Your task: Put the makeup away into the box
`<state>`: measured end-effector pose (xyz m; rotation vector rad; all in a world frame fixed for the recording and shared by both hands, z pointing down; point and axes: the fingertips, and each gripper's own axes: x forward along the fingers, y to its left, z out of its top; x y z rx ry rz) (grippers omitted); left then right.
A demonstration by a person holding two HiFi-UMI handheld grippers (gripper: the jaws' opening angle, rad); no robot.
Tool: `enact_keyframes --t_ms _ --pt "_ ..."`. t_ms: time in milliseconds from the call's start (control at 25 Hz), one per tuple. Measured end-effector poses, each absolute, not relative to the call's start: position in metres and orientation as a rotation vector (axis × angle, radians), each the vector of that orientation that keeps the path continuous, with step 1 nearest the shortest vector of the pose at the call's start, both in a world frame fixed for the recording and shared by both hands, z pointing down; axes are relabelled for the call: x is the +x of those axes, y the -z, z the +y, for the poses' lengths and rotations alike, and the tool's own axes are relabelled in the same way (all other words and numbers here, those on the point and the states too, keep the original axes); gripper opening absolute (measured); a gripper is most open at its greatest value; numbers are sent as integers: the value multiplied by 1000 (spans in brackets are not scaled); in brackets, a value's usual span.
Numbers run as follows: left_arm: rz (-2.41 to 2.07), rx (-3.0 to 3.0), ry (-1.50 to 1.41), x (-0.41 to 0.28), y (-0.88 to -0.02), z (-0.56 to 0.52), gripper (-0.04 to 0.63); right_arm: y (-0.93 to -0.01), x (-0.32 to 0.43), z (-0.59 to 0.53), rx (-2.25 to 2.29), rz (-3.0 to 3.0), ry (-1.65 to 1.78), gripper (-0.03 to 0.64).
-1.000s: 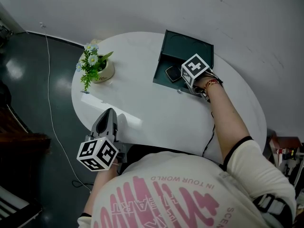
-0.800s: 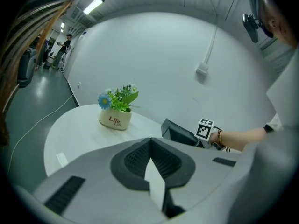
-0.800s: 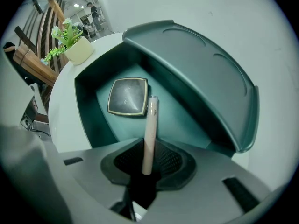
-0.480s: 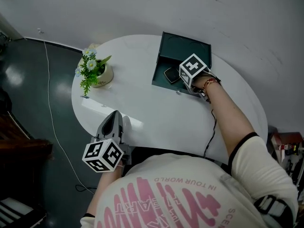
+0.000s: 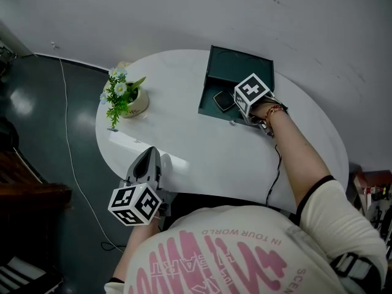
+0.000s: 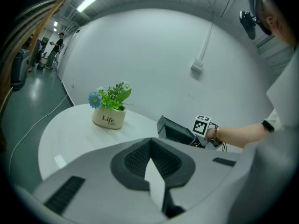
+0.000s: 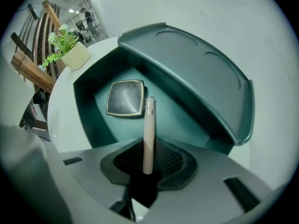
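Note:
A dark green box [image 5: 208, 94] stands open on the round white table [image 5: 196, 146], its lid [image 7: 196, 73] tilted up behind it. A square compact [image 7: 125, 98] lies on the box floor, also seen in the head view as the compact [image 5: 222, 99]. My right gripper [image 7: 148, 160] points down over the box, shut on a slim pale pink makeup tube [image 7: 148, 125] whose tip hangs above the box floor beside the compact. In the head view its marker cube [image 5: 252, 92] hides the jaws. My left gripper [image 5: 147, 159] hovers at the table's near edge, shut and empty [image 6: 150, 143].
A small pot of flowers [image 5: 127, 95] stands at the table's left side. A tiny object [image 5: 231, 122] lies on the table just in front of the box. A cable [image 5: 67, 139] runs across the dark floor on the left. The wall is close behind the table.
The right gripper stays over the box with the tube still in it. The left gripper has shifted only slightly at the table's edge.

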<state>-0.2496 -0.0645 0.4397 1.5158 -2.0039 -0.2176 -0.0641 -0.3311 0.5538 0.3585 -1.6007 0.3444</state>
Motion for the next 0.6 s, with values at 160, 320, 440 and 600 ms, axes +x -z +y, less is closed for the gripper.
enact_keyframes --t_ms 160,320,440,600 --pt "-2011 1495 235 -255 -440 -63 2 -552 -68 -327 350 -1632 -395 126" --pt "-2018 1501 216 -256 -441 -66 2 -550 -67 -326 359 -1651 -407 126" --pt "-2000 1493 238 -250 -445 -66 2 -545 -69 -328 375 -1678 -425 128" --pt "-1985 1526 220 -250 -445 -74 2 -532 -73 -332 400 -1748 -517 135"
